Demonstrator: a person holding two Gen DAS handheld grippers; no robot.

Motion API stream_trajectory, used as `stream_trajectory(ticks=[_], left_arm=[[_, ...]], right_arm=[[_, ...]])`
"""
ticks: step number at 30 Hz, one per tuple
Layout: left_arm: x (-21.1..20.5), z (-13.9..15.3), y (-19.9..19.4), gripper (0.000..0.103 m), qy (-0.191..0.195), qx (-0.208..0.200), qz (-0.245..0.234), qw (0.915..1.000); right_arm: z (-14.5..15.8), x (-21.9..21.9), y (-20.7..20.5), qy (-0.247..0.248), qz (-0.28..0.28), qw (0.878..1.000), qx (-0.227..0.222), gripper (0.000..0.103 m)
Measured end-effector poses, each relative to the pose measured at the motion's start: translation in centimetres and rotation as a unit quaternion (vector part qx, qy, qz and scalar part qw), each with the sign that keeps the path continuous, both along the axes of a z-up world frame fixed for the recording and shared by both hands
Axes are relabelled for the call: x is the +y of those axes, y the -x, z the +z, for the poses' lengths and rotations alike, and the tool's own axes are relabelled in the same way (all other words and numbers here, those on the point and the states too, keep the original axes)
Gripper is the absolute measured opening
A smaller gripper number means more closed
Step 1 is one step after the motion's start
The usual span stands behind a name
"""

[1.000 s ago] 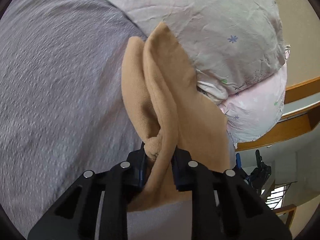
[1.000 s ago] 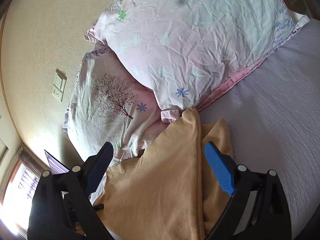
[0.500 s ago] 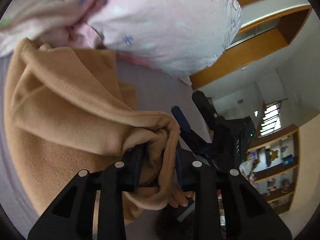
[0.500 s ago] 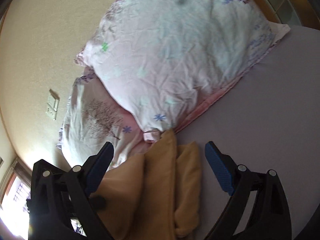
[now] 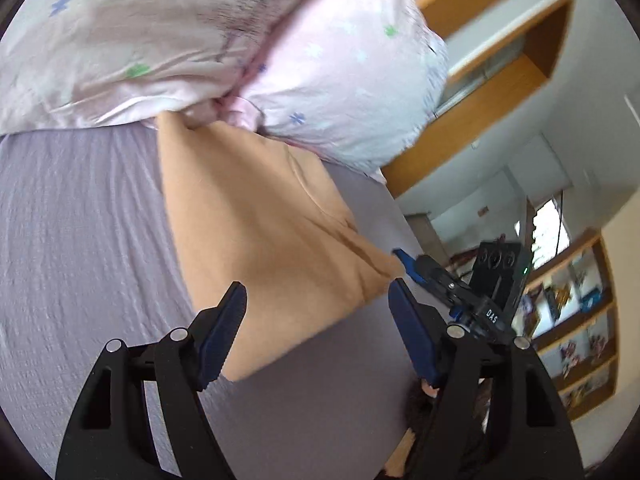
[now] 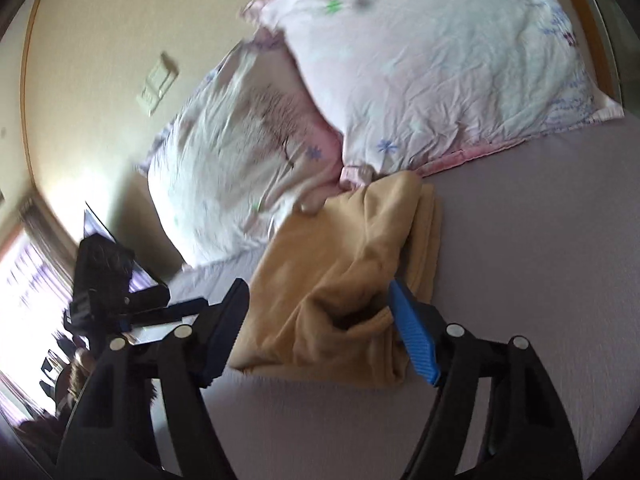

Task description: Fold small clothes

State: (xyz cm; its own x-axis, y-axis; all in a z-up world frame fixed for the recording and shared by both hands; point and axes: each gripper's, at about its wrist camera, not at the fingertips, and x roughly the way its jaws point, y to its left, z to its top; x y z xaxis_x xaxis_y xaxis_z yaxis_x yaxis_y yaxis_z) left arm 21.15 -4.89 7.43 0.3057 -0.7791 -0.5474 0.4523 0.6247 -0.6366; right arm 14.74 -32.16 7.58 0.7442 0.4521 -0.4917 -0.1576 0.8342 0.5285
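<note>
A tan fleece garment [image 5: 264, 236] lies folded on the grey bed sheet [image 5: 80, 248], its far corner touching the pillows. My left gripper [image 5: 318, 300] is open and empty, its fingers spread on either side of the garment's near edge. In the right wrist view the same garment [image 6: 352, 272] lies bunched, with a fold opening toward me. My right gripper [image 6: 316, 304] is open and empty just above its near edge. The right gripper also shows in the left wrist view [image 5: 404, 268], at the garment's right corner. The left gripper shows in the right wrist view [image 6: 168, 308], at the left.
Two pale floral pillows [image 6: 420, 68] lie against the wall behind the garment. A wooden bed frame [image 5: 480, 100] and shelves [image 5: 576, 320] stand beyond the bed. A wall switch [image 6: 156, 84] is on the wall. Grey sheet [image 6: 520, 264] spreads to the right.
My left gripper has opened and let go of the garment, which now lies flat and folded on the bed. Both grippers have drawn back a little.
</note>
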Motion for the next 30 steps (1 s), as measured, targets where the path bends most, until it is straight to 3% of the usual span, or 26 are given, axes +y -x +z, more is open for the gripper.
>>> stream_trajectory(ticks=[1, 2, 3, 4, 7, 10, 12, 13, 15, 16, 18, 22, 24, 26, 28, 30], left_arm=[[-0.9, -0.2, 0.4, 0.073, -0.009, -0.009, -0.009, 0.9999], [-1.9, -0.6, 0.7, 0.073, -0.021, -0.013, -0.017, 0.9995], [-2.5, -1.0, 0.9, 0.073, -0.033, -0.014, -0.022, 0.9991], [-3.4, -1.4, 0.8, 0.073, -0.051, -0.015, -0.027, 0.9982], [-5.1, -3.4, 0.7, 0.073, -0.101, -0.003, -0.038, 0.9941], [-4.4, -5.0, 1.2, 0.070, -0.110, 0.009, -0.051, 0.9926], [-3.7, -4.7, 1.6, 0.069, -0.104, 0.011, -0.054, 0.9931], [-3.1, -4.4, 1.9, 0.069, -0.093, 0.011, -0.052, 0.9943], [-1.1, -3.5, 1.6, 0.070, -0.053, 0.005, -0.030, 0.9981], [-0.1, -3.1, 1.1, 0.071, -0.042, 0.002, -0.006, 0.9991], [1.6, -3.1, -0.7, 0.074, -0.039, 0.012, 0.043, 0.9983], [2.8, -5.2, -4.5, 0.074, -0.030, 0.077, 0.088, 0.9927], [2.6, -6.3, -5.8, 0.074, -0.032, 0.096, 0.091, 0.9907], [2.2, -7.0, -6.9, 0.074, -0.033, 0.108, 0.093, 0.9892], [1.7, -7.7, -7.8, 0.074, -0.021, 0.124, 0.093, 0.9877], [1.7, -7.9, -8.5, 0.074, -0.015, 0.125, 0.090, 0.9879]], right_arm=[[-0.1, 0.7, 0.1, 0.020, -0.002, 1.000, 0.003, 0.072], [-0.2, 1.2, -0.2, 0.036, -0.005, 0.999, 0.011, 0.065], [-0.7, 1.6, -0.7, 0.052, -0.008, 0.998, 0.027, 0.051], [-1.1, 1.8, -1.1, 0.061, -0.007, 0.997, 0.041, 0.012], [-2.0, 0.9, -0.7, 0.053, -0.019, 0.996, 0.064, 0.012], [-3.3, -0.4, -0.2, 0.035, -0.028, 0.994, 0.104, 0.012], [-3.4, -0.4, 0.1, 0.030, -0.022, 0.993, 0.112, 0.016], [-3.1, -0.5, 0.1, 0.015, -0.019, 0.994, 0.109, 0.024], [-1.6, -1.4, -0.2, -0.036, -0.016, 0.995, 0.089, 0.060], [-1.0, -1.8, -0.6, -0.051, -0.022, 0.996, 0.074, 0.084], [-0.5, -2.6, -2.9, -0.056, -0.038, 0.995, 0.069, 0.089], [-2.8, -3.5, -9.6, -0.064, -0.052, 0.987, 0.140, 0.071], [-3.8, -3.6, -12.2, -0.059, -0.058, 0.983, 0.163, 0.068], [-4.4, -3.3, -13.7, -0.043, -0.056, 0.984, 0.166, 0.009], [-4.7, -3.9, -13.7, -0.025, -0.095, 0.981, 0.165, 0.007], [-5.3, -5.0, -12.8, -0.064, -0.097, 0.980, 0.162, 0.010]])
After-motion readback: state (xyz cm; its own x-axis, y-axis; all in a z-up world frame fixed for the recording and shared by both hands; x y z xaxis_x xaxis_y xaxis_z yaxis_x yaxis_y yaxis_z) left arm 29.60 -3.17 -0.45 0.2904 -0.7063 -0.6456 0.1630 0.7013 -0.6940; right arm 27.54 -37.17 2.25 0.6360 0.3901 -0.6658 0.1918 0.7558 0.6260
